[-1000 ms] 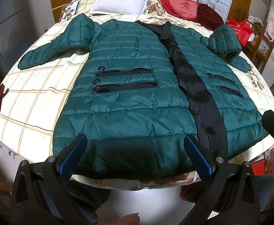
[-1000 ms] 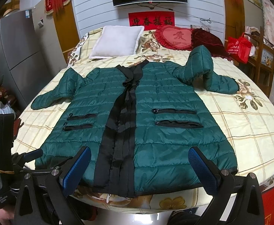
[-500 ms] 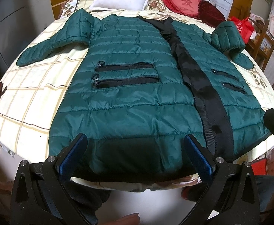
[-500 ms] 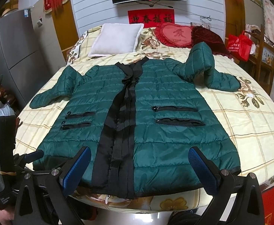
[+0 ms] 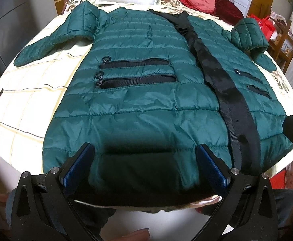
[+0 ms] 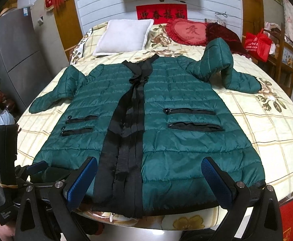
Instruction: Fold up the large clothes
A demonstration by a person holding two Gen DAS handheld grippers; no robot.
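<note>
Quilted dark-green puffer jacket [image 6: 186,140] with a black ribbed front band [image 6: 126,150] lies flat, front up, on the cream checked bedsheet [image 6: 266,130], one sleeve [image 6: 222,64] humped up near the red heart-shaped cushion [image 6: 186,32]. The left gripper [image 5: 145,166] and right gripper [image 6: 149,178] (blue textured pads on black arms) both hover at the hem with fingers spread wide, holding nothing.
</note>
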